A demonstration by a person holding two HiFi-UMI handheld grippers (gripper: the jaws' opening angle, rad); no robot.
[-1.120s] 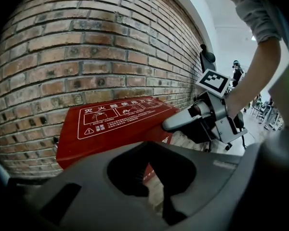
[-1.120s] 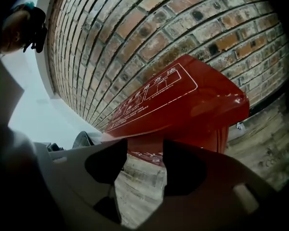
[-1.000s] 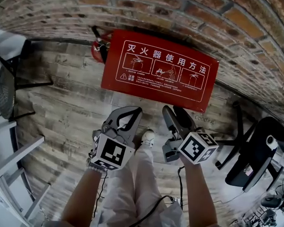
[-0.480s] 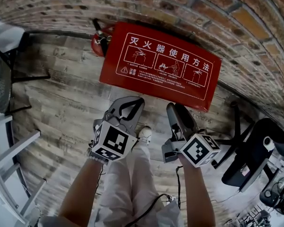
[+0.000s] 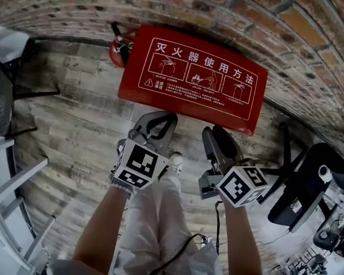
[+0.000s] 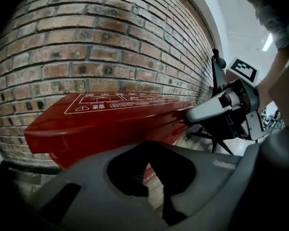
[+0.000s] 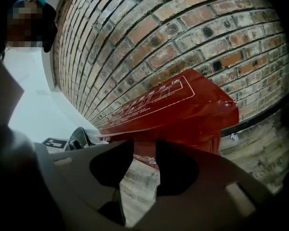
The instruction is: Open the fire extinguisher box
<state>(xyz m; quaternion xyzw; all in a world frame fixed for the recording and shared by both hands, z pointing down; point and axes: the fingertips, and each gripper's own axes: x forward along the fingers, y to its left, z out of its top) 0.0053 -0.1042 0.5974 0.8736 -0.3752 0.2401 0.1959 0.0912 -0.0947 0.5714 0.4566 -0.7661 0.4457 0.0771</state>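
The red fire extinguisher box (image 5: 192,76) lies shut on the wooden floor against the brick wall, white printed instructions on its lid. It also fills the left gripper view (image 6: 111,119) and the right gripper view (image 7: 173,109). My left gripper (image 5: 171,119) (image 6: 151,174) points at the lid's front edge, just short of it, jaws a narrow gap apart around nothing. My right gripper (image 5: 217,132) (image 7: 139,167) hovers before the box's front right part. Its jaws have just been closing, and only floor shows between them.
A red extinguisher (image 5: 117,50) stands at the box's left end. A black chair (image 5: 3,102) and a white frame (image 5: 17,193) are at the left, an office chair (image 5: 309,188) at the right. My shoe (image 5: 176,160) is between the grippers.
The left gripper has edged forward and down toward the box's front edge. The right gripper's jaws stand closer together than before; it has barely shifted.
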